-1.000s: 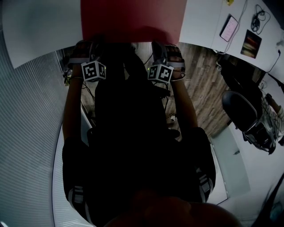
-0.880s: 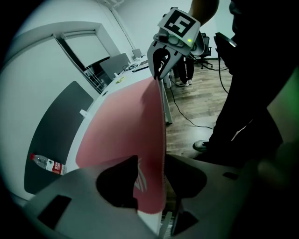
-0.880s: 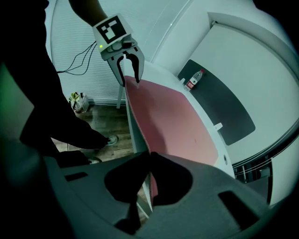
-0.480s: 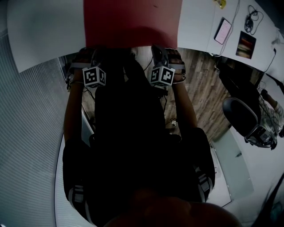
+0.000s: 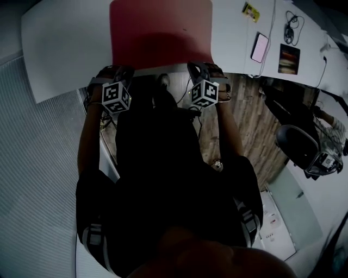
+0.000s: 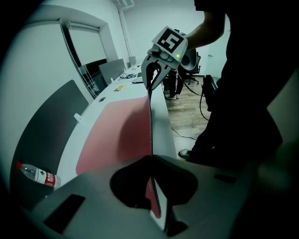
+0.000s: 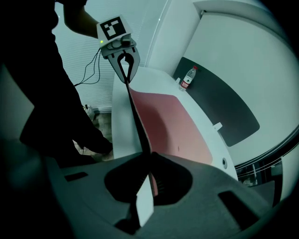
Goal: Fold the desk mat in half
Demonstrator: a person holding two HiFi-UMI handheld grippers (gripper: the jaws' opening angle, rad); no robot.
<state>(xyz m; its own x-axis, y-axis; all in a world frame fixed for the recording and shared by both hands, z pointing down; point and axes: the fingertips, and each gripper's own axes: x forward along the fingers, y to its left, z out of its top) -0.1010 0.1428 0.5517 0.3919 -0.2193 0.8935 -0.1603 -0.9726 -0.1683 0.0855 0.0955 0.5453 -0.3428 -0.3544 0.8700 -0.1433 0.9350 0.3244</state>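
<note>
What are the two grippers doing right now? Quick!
Left gripper: fingers closed on the near edge of the red desk mat.
Right gripper: fingers closed on that same edge of the desk mat.

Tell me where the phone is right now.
Head view, upper right: the phone lies on the white desk, right of the red desk mat, between a small yellow item and a dark card.

The head view's top edge is cutting off the far end of the desk mat [image 5: 160, 27]. The bottle [image 6: 36, 173] is showing a label too small to read, and a small yellow thing [image 5: 250, 11] far right on the table [image 5: 70, 43] is appearing too small to identify.
</note>
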